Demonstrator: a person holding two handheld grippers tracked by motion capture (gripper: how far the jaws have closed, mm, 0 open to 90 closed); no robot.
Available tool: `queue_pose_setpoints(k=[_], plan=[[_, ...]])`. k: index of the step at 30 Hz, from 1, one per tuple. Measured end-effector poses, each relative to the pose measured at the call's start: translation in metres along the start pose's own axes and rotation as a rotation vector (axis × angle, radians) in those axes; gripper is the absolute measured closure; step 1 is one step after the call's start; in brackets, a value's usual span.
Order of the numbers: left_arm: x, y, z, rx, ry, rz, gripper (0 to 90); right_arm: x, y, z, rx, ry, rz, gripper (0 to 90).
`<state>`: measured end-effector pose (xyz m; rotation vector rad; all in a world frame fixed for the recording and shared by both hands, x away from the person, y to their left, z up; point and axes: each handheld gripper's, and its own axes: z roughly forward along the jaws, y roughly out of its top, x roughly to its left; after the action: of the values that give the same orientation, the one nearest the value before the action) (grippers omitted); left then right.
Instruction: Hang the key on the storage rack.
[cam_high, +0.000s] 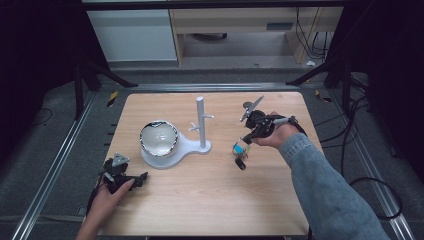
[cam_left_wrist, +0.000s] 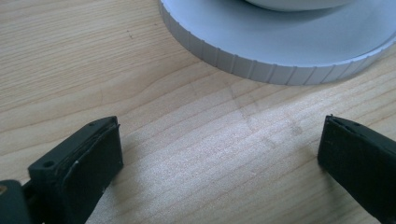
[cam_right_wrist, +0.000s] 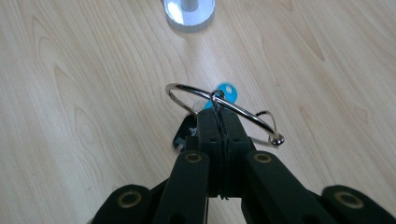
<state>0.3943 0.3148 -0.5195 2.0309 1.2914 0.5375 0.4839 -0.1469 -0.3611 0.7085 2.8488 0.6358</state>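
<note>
Holding the key ring (cam_right_wrist: 219, 112) pinched in my right gripper (cam_right_wrist: 219, 122), I have the fingers (cam_right_wrist: 233, 128) fully closed on the wire, which crosses just above their tips. I grip the ring itself rather than a key so the loop stays open in front of the fingers, free to drop over a peg, I judge. The ring and its keys hang clear above the desk (cam_high: 210, 200); a blue tag (cam_right_wrist: 227, 91) shows just beyond the fingertips and a dark fob (cam_high: 240, 163) dangles below them in the high view.

The stand (cam_high: 201, 122) waits ahead of those fingers, its post upright with short pegs (cam_high: 195, 127) sticking out sideways, so a ring can be hung there. A bowl (cam_high: 158, 138) sits on the stand's round base (cam_left_wrist: 280, 51).

My left gripper (cam_high: 141, 180) rests low on the desk, fingers (cam_left_wrist: 88, 163) spread wide and empty, the base edge just beyond their tips; I keep it parked out of the way.

Count: one ring, one stand, one bowl, two grippers. I can make out three pegs; the keys are too small to count.
</note>
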Motion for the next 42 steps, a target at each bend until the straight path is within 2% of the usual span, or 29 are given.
queue_pose_setpoints(k=[15, 27, 38, 42], plan=[[0.000, 0.000, 0.000, -0.001, 0.000, 0.002, 0.0, -0.005, 0.021, -0.037, -0.050, -0.056, 0.000, 89.7], [0.000, 0.000, 0.000, -0.001, 0.000, 0.002, 0.0, -0.002, 0.046, -0.061, -0.064, -0.097, -0.049, 89.7], [0.000, 0.000, 0.000, -0.004, 0.000, 0.000, 0.0, 0.003, 0.067, -0.071, -0.067, -0.105, -0.084, 89.7], [0.000, 0.000, 0.000, -0.003, 0.000, 0.000, 0.0, 0.005, 0.073, -0.072, -0.066, -0.107, -0.083, 89.7]])
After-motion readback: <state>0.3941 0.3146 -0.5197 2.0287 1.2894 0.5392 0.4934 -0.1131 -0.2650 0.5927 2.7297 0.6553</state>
